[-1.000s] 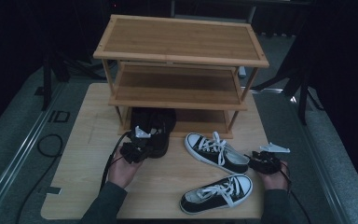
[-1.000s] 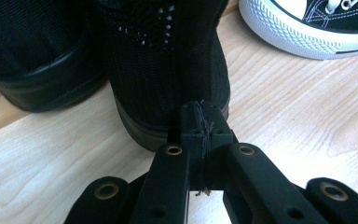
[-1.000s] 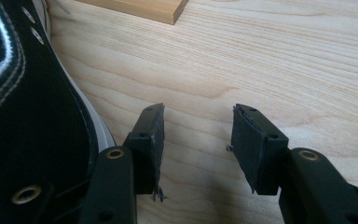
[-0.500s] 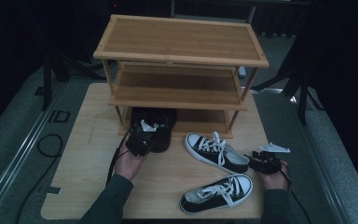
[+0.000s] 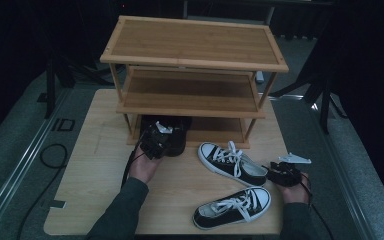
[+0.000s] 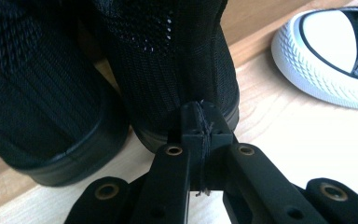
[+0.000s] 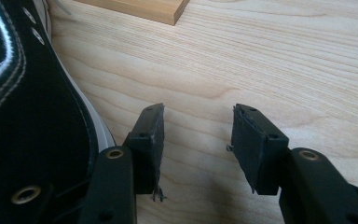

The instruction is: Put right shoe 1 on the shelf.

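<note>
A pair of black knit shoes (image 5: 176,131) stands with its toes under the bottom shelf of a bamboo shoe rack (image 5: 190,45). My left gripper (image 5: 161,136) is shut, its joined tips (image 6: 200,109) against the heel of the right-hand black shoe (image 6: 177,56); the other black shoe (image 6: 32,93) sits beside it. Two black-and-white sneakers lie on the table, one (image 5: 230,162) in front of the rack and one (image 5: 232,206) near the front edge. My right gripper (image 5: 272,172) rests open (image 7: 198,126) over bare wood, right beside the nearer sneaker's heel (image 7: 23,93).
The light wooden table (image 5: 95,165) carries the three-tier rack at its back half. A corner of the rack's base (image 7: 140,9) lies ahead of the right gripper. A white sneaker toe (image 6: 326,51) sits right of the left gripper. Dark floor and stands surround the table.
My left hand has moved forward toward the rack, and the black shoes have slid further under the bottom shelf. The right hand and both sneakers have stayed put.
</note>
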Demonstrator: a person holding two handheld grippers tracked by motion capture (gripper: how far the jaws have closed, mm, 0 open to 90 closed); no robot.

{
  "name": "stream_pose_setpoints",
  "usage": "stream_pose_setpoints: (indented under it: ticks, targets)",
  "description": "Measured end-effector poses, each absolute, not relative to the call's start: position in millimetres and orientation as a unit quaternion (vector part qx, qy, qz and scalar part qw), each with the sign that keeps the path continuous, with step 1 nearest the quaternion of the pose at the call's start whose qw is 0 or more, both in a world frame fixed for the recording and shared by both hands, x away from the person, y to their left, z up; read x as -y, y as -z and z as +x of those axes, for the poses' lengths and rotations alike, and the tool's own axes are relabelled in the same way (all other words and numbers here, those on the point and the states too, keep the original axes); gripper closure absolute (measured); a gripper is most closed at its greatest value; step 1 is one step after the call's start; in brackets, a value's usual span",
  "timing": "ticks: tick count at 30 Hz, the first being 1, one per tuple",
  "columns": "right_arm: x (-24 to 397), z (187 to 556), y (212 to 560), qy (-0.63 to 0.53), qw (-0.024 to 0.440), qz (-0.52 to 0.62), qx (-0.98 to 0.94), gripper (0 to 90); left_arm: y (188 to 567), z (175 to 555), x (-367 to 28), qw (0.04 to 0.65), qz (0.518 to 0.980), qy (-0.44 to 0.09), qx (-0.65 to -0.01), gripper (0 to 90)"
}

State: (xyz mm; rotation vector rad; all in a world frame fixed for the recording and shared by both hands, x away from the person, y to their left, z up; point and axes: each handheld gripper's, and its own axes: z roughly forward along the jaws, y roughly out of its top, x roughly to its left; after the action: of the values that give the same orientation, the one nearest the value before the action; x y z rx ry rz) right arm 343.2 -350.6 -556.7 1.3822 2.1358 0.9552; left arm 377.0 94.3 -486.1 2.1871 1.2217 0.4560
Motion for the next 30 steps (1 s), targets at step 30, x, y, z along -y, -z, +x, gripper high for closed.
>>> stream_pose_setpoints:
  ticks: [30]
  targets:
    - [351, 343, 557, -0.345, 0.21, 0.497, -0.768, 53.6, 491, 399, -96, 0.319, 0.807, -0.157, -0.471, 81.3]
